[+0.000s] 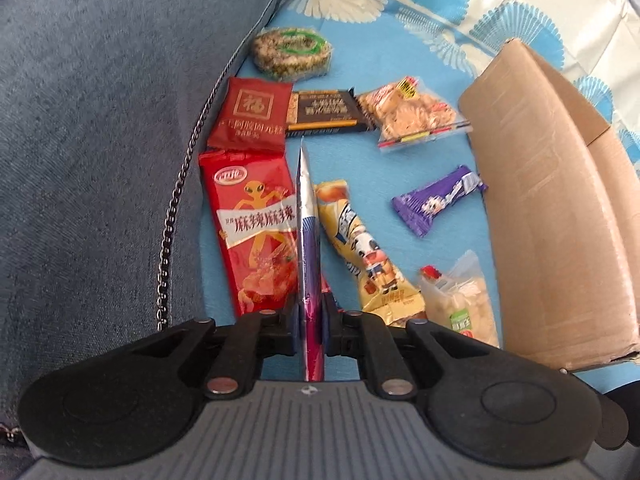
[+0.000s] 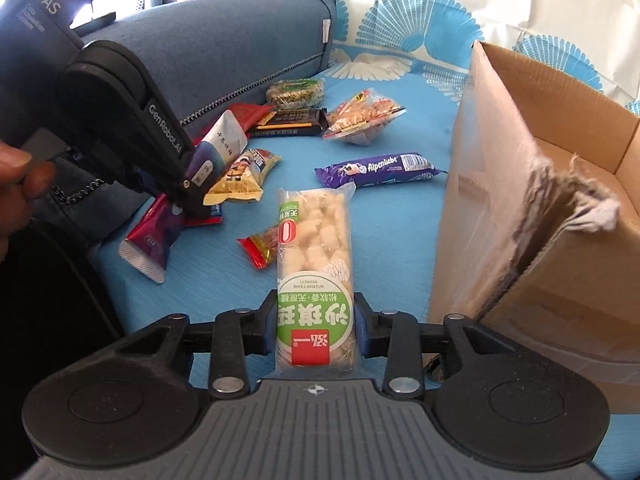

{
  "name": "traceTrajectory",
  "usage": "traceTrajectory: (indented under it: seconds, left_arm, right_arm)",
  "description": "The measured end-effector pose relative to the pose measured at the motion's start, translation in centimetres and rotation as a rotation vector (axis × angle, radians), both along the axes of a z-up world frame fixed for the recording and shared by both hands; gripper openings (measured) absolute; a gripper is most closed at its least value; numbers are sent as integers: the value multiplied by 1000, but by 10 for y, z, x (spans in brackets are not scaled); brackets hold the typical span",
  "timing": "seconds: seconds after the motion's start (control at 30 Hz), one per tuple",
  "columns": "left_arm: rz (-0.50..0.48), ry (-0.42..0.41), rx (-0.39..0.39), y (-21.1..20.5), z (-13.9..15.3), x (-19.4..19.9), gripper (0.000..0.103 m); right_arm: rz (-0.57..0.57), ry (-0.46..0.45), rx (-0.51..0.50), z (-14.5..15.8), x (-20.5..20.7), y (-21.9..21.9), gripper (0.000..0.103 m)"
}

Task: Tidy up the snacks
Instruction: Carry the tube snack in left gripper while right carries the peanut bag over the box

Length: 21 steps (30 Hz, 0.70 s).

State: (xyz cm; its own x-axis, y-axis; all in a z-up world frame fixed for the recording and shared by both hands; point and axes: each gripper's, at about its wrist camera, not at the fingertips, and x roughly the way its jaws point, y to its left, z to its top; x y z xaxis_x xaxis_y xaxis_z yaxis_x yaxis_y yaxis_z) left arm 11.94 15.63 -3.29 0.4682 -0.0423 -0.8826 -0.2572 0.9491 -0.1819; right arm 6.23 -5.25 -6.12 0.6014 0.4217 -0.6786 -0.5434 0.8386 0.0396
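While both clamp snacks — left tool [image 1: 310,324] foil packet [image 1: 308,240], right tool [image 2: 316,326] sachima bar [image 2: 314,280].

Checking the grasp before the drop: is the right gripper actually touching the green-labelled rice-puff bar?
Touching. In the right wrist view, both fingers of the right gripper press against the sides of the green-labelled rice-puff bar, with no gap showing.

Eleven snack packets [image 2: 379,171] were in view, counting across both cameras: nine lay on the blue cloth [image 2: 400,240], and two were gripped, one per gripper. Two grippers were there, the left gripper [image 2: 192,196] at nine o'clock in the right wrist view. One cardboard box [image 2: 560,208] stood at three o'clock. One cushion [image 2: 224,44] sat at eleven.
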Motion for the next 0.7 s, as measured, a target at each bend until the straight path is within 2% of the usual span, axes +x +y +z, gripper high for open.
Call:
traceTrajectory:
  seconds: [0.2, 0.4, 0.6, 0.7]
  left_arm:
    - [-6, -101, -19, 2, 13, -13, 10]
    - [-15, -212, -32, 1, 26, -27, 10]
    - [-23, -311, -34, 1, 37, -38, 10]
    - [-20, -334, -31, 1, 39, -40, 10]
  right_arm:
    - [22, -67, -3, 19, -15, -3, 38]
    - [37, -134, 42, 54, -35, -11, 38]
    - [48, -228, 78, 92, -46, -33, 38]
    - [49, -282, 96, 108, -47, -52, 38]
